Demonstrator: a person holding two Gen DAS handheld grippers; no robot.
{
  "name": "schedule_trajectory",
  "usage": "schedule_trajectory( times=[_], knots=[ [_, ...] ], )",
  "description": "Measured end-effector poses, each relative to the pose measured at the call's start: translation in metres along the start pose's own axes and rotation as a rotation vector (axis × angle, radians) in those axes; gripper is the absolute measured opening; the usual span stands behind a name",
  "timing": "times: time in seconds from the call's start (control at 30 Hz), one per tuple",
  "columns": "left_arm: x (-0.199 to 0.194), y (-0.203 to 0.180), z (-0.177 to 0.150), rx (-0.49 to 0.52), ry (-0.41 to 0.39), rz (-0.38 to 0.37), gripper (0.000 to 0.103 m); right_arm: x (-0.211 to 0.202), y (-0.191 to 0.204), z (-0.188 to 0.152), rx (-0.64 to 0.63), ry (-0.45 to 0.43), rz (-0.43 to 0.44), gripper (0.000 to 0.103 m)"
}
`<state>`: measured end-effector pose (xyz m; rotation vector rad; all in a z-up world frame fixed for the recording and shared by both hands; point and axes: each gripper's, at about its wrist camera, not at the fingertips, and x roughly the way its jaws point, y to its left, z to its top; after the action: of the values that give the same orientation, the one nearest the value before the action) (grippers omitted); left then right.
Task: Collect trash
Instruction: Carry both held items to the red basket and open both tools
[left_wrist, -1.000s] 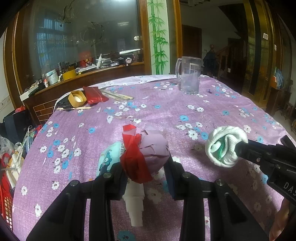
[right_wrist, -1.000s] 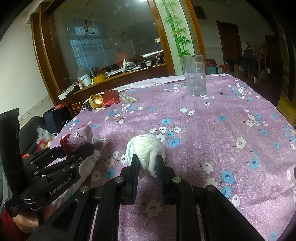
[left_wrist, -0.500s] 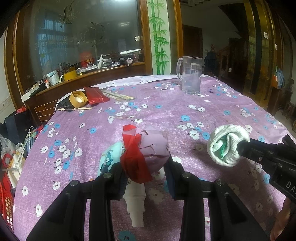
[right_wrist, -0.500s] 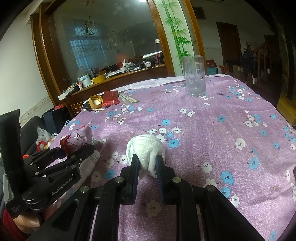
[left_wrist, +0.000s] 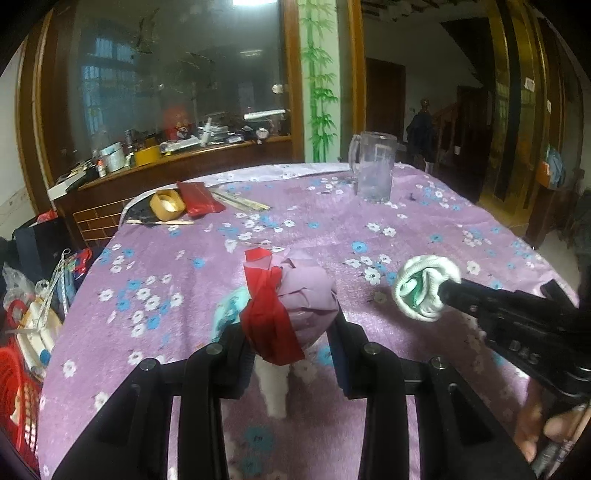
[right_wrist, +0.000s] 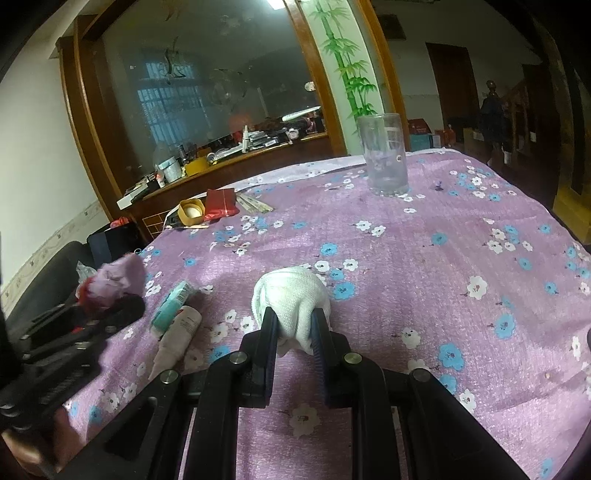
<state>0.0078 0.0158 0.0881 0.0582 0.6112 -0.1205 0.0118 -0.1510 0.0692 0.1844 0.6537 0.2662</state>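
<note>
While the left gripper (left_wrist: 291, 339) pinches a crumpled lilac paper wad (left_wrist: 306, 295) wrapped in glossy red film between its fingers, the right gripper (right_wrist: 293, 328) clamps a knitted white cloth ball (right_wrist: 290, 295), both held just above the worktop (right_wrist: 424, 266) with its purple floral cover. A soft teal packet (right_wrist: 173, 302) and a white squeeze tube (right_wrist: 177, 339) lie flat between them. A clear glass mug (left_wrist: 373, 171) stands far back. Compared with a second ago, the wad has lifted and drifted left, uncovering the packet and tube.
</note>
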Motion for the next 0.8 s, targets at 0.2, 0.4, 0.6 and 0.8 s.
schedule_trajectory(
  times=[0.2,0.4,0.6,0.8],
  knots=[
    [-0.035,0.03,-0.006,-0.067,0.003,0.004,0.034,0.001,0.002,0.0,0.005,0.011,0.015,0.019],
    [-0.071,0.074,-0.017,-0.124,-0.024,0.06,0.034,-0.015,0.033,0.004,-0.009,0.049,0.079,0.02],
    [-0.099,0.126,-0.038,-0.177,-0.028,0.155,0.034,-0.038,0.105,0.006,-0.154,0.062,0.19,0.02],
    [-0.124,0.19,-0.062,-0.26,-0.024,0.271,0.034,-0.028,0.181,0.002,-0.235,0.162,0.336,0.02]
  ],
)
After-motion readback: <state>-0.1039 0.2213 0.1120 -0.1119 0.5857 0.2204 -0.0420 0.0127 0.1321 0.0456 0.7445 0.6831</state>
